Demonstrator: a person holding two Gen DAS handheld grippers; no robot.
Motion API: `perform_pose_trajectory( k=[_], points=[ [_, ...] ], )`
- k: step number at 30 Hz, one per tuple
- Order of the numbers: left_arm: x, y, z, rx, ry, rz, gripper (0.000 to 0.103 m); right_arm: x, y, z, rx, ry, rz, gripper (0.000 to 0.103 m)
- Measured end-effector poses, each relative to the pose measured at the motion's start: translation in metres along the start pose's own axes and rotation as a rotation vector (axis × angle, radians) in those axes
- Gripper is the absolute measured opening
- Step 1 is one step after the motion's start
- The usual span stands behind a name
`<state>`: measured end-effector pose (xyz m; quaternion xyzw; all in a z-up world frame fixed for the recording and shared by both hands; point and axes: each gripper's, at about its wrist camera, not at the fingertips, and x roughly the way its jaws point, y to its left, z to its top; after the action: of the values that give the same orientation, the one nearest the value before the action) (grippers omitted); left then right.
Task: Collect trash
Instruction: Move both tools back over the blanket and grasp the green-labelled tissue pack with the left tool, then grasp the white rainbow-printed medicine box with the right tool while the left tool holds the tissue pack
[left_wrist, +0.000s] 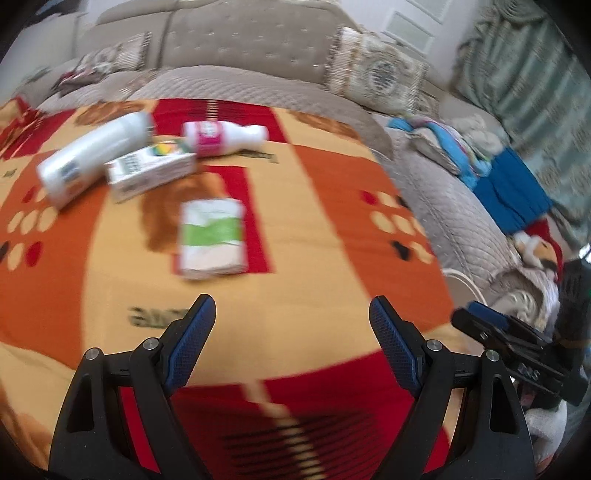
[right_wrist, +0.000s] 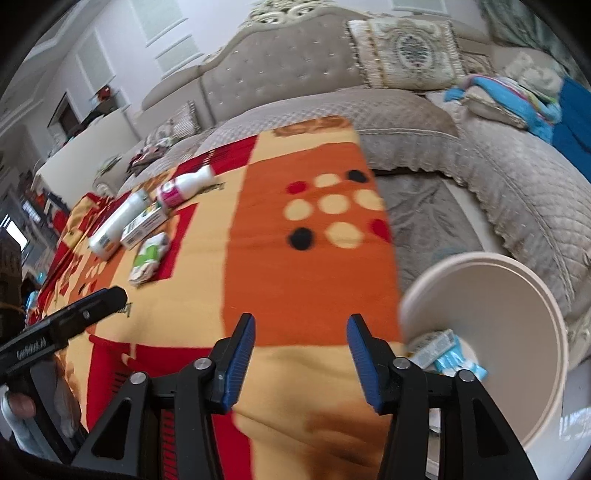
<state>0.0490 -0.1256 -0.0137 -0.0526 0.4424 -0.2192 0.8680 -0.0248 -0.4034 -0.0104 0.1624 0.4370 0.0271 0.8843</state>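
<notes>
On the orange, red and yellow cloth lie a white and green packet (left_wrist: 211, 236), a white carton (left_wrist: 149, 171), a large white bottle (left_wrist: 94, 157) and a white bottle with a pink label (left_wrist: 221, 138). My left gripper (left_wrist: 291, 325) is open and empty, just short of the packet. My right gripper (right_wrist: 301, 338) is open and empty over the cloth's near right part. The same items show at far left in the right wrist view: packet (right_wrist: 149, 258), carton (right_wrist: 144, 226), large bottle (right_wrist: 118, 223), pink-label bottle (right_wrist: 184, 186). A beige bin (right_wrist: 517, 295) beside the table holds some wrappers (right_wrist: 447, 352).
A grey quilted sofa (left_wrist: 229, 48) wraps around the back and right, with patterned cushions (left_wrist: 376, 74) and blue cloths (left_wrist: 509, 192). The right gripper's body (left_wrist: 517, 350) shows at the left view's right edge. The left gripper's body (right_wrist: 62, 325) shows at the right view's left edge.
</notes>
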Motion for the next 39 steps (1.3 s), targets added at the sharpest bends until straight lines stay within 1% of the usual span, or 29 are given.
perform_pose_trajectory(
  k=[1, 2, 5, 8, 11, 16, 18, 19, 20, 21, 22, 23, 25, 28, 30, 33, 35, 37, 39],
  points=[
    [0.0, 0.01, 0.004, -0.015, 0.002, 0.005, 0.085, 0.004, 0.007, 0.002, -0.012, -0.002, 0.005, 0.075],
    [0.0, 0.018, 0.007, -0.025, 0.003, 0.006, 0.085, 0.007, 0.014, 0.003, -0.025, -0.008, 0.009, 0.076],
    [0.006, 0.034, 0.016, -0.047, 0.013, 0.019, 0.085, 0.018, 0.031, 0.008, -0.064, -0.005, 0.024, 0.076],
    [0.019, 0.042, 0.025, -0.056, 0.026, 0.041, 0.085, 0.027, 0.04, 0.011, -0.067, 0.01, 0.042, 0.076],
    [0.037, 0.047, 0.034, -0.074, 0.043, 0.059, 0.085, 0.034, 0.046, 0.013, -0.081, 0.024, 0.045, 0.076],
    [0.07, 0.046, 0.046, -0.048, 0.069, 0.124, 0.085, 0.039, 0.048, 0.014, -0.089, 0.04, 0.056, 0.076],
    [0.082, 0.049, 0.047, -0.057, 0.085, 0.138, 0.085, 0.041, 0.048, 0.016, -0.087, 0.042, 0.064, 0.076],
    [0.085, 0.051, 0.047, -0.063, 0.092, 0.135, 0.08, 0.042, 0.049, 0.017, -0.087, 0.044, 0.068, 0.076],
    [0.085, 0.053, 0.046, -0.059, 0.075, 0.143, 0.067, 0.043, 0.051, 0.018, -0.088, 0.045, 0.072, 0.076],
    [0.084, 0.054, 0.046, -0.049, 0.066, 0.148, 0.054, 0.045, 0.052, 0.02, -0.091, 0.046, 0.073, 0.076],
    [0.083, 0.057, 0.045, -0.04, 0.078, 0.148, 0.045, 0.047, 0.054, 0.021, -0.096, 0.048, 0.074, 0.076],
    [0.081, 0.06, 0.045, -0.043, 0.078, 0.138, 0.04, 0.049, 0.057, 0.023, -0.103, 0.049, 0.075, 0.076],
    [0.069, 0.071, 0.044, -0.054, 0.076, 0.128, 0.036, 0.053, 0.064, 0.026, -0.113, 0.051, 0.082, 0.076],
    [0.044, 0.087, 0.043, -0.058, 0.049, 0.148, 0.036, 0.065, 0.08, 0.034, -0.128, 0.059, 0.11, 0.076],
    [0.027, 0.106, 0.042, -0.07, 0.034, 0.168, 0.036, 0.076, 0.095, 0.04, -0.139, 0.071, 0.135, 0.076],
    [0.013, 0.129, 0.043, -0.1, 0.023, 0.194, 0.036, 0.096, 0.118, 0.048, -0.158, 0.094, 0.179, 0.076],
    [0.006, 0.145, 0.042, -0.125, 0.02, 0.207, 0.036, 0.113, 0.137, 0.06, -0.169, 0.096, 0.205, 0.076],
    [-0.002, 0.156, 0.038, -0.137, 0.017, 0.211, 0.036, 0.125, 0.149, 0.07, -0.171, 0.081, 0.2, 0.076],
    [-0.011, 0.164, 0.033, -0.14, 0.009, 0.214, 0.036, 0.141, 0.162, 0.086, -0.172, 0.057, 0.174, 0.076]
  ],
)
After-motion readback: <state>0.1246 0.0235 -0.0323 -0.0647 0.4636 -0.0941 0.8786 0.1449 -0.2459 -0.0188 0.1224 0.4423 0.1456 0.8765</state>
